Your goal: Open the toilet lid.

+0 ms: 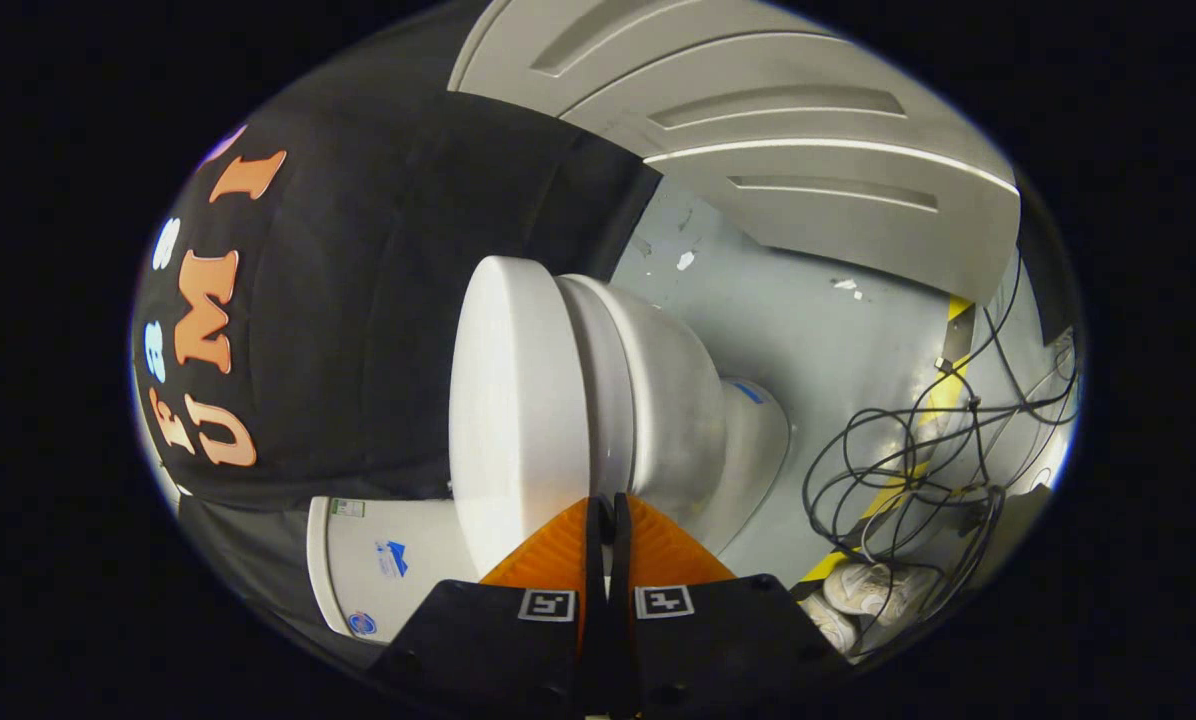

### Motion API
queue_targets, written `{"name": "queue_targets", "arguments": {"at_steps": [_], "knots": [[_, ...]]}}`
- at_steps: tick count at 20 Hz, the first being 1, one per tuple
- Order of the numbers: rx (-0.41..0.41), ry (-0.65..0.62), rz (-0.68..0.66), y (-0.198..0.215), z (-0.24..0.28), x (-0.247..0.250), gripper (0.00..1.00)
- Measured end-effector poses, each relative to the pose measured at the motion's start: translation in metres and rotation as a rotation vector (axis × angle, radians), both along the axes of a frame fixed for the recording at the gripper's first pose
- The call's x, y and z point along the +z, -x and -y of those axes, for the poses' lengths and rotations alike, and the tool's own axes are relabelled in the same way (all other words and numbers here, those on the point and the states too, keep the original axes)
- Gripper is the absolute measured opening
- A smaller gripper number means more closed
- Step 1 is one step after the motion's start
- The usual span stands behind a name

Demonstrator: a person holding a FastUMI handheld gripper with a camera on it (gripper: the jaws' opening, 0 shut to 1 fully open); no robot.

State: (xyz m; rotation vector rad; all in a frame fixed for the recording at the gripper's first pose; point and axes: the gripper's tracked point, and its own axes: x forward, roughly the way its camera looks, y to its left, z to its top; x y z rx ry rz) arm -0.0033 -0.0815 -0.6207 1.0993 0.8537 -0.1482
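The view is rolled on its side, so the white toilet lies sideways ahead of me. Its flat lid [513, 400] is down on the seat and bowl [658, 400], whose base [753, 440] runs off toward the floor. My gripper [608, 500] is shut, the two orange fingers [558, 550] pressed together with nothing seen between them. Their tips sit right at the front rim, at the seam where the lid meets the seat. I cannot tell whether they touch it.
The white tank [378, 570] with stickers stands behind the lid, against the black cloth wall [358, 330]. A tangle of black cables [918, 450], yellow floor tape [943, 395] and a pair of pale shoes [863, 590] lie on the grey floor beside the bowl. A grey panelled door [808, 170] stands beyond.
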Motion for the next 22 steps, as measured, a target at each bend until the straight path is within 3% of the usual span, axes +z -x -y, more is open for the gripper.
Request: {"name": "queue_targets", "arguments": {"at_steps": [5, 13, 22], "knots": [[-0.040, -0.036, 0.027, -0.002, -0.005, 0.021, 0.08], [0.094, 0.113, 0.128, -0.013, -0.027, 0.094, 0.08], [0.174, 0.306, 0.264, -0.021, -0.085, 0.177, 0.08]]}}
